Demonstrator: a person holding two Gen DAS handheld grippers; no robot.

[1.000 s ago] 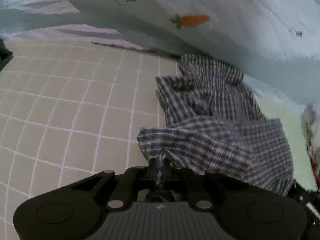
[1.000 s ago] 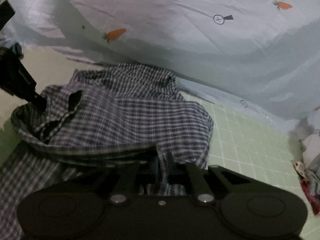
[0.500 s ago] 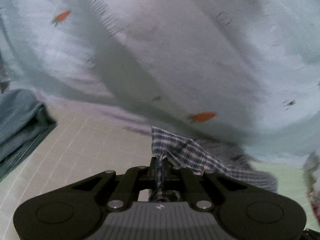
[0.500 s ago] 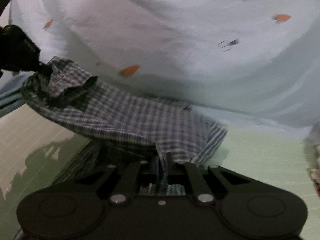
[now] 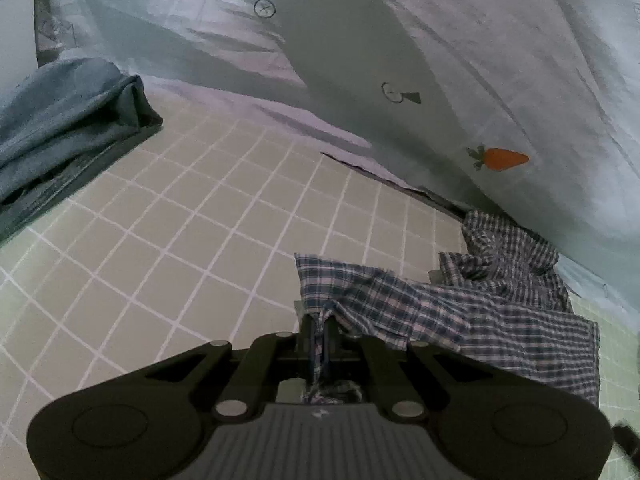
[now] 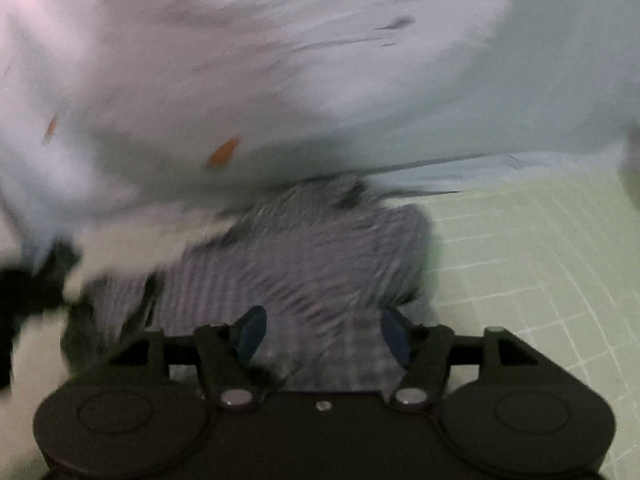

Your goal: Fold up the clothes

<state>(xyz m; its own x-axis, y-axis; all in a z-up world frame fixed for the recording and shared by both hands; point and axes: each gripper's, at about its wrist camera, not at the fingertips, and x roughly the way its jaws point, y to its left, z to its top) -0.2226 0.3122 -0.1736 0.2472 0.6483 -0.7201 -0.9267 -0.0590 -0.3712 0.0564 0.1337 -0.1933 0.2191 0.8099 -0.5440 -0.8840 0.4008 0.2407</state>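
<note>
A blue-and-white checked shirt (image 5: 472,308) lies crumpled on the gridded mat (image 5: 200,240), at the lower right of the left wrist view. My left gripper (image 5: 319,326) is shut on an edge of that shirt, and a strip of cloth runs down between its fingers. In the right wrist view, which is blurred by motion, the checked shirt (image 6: 312,256) lies just beyond my right gripper (image 6: 322,334). Its jaws are opening and the blue pads (image 6: 250,334) stand wide apart. Cloth lies under and between them, but the pads do not press on it.
A pale sheet printed with carrots (image 5: 480,80) hangs behind the mat and fills the top of both views. A folded blue-grey garment (image 5: 60,128) sits at the mat's far left. The dark shape at the left edge (image 6: 24,292) is the other gripper, blurred.
My right gripper has let go of the shirt and its jaws have spread. The left gripper, still clamped on the shirt, swung so that the mat and the blue-grey garment show again.
</note>
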